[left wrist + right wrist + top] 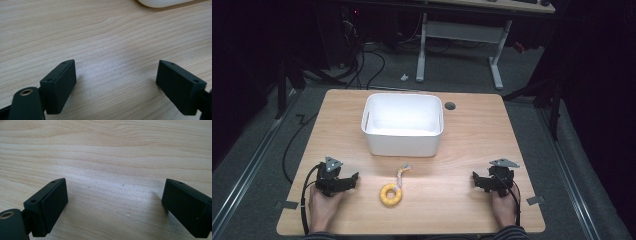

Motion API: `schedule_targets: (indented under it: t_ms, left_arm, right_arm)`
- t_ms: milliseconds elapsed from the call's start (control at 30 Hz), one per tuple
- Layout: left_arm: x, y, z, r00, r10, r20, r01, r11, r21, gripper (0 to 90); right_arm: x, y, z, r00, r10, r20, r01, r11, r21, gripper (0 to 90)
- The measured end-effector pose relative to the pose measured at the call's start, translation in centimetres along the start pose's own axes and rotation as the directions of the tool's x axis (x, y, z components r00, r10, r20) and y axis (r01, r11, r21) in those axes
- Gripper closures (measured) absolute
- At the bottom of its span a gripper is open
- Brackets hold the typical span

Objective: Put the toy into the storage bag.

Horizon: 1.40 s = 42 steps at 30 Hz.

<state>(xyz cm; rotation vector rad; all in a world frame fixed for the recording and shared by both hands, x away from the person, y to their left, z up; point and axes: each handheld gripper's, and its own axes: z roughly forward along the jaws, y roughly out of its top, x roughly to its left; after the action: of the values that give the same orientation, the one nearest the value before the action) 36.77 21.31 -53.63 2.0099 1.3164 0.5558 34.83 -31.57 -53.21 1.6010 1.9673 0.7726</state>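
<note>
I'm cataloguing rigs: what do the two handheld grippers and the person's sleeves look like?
Both the left gripper and the right gripper are black, each topped by a grey three-cornered plate, trailing a black cable. Their fingers are blocky black pads with small screw holes. The sleeves look dark and striped.

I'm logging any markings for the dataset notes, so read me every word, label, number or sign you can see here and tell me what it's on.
None: no readable text in these pictures.
White bin: plain walls, no label seen.
Yellow ring toy: no print.
Left gripper and right gripper: black jaws with screw holes, no markings.
Wooden table: bare grain.
</note>
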Motion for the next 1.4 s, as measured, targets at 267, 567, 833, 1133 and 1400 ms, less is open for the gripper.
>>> schedule_targets:
  t_ms: [267, 567, 833, 1133, 1400]
  left_arm:
    - [0.5, -0.3, -0.5, 0.9998, -0.017, 0.012, 0.017, 0.9998, -0.007, 21.4]
    - [1.2, -0.1, -2.1, 0.998, -0.048, 0.041, 0.049, 0.9985, -0.024, 29.4]
    - [0.8, 0.8, -3.3, 0.997, -0.034, 0.069, 0.036, 0.9989, -0.03, 33.9]
    - [-1.3, 2.3, -4.2, 0.9911, 0.031, 0.129, -0.027, 0.9992, -0.03, 35.5]
    - [-3.4, 3.4, -4.5, 0.9716, 0.066, 0.227, -0.066, 0.9978, -0.007, 35.6]
  right_arm:
    - [0.0, 0.0, 0.0, 1.0, 0.0, 0.0, 0.0, 1.0, 0.0, 6.5]
    - [0.1, 0.0, 0.0, 0.9999, -0.006, -0.008, 0.006, 1.0, -0.001, 6.6]
    - [0.1, 0.0, 0.0, 0.9999, -0.007, -0.009, 0.007, 1.0, -0.001, 6.6]
    - [0.1, 0.0, 0.0, 0.9999, -0.012, -0.011, 0.012, 1.0, -0.004, 6.9]
    - [0.1, 0.0, 0.0, 0.9998, -0.013, -0.012, 0.013, 1.0, -0.004, 6.8]
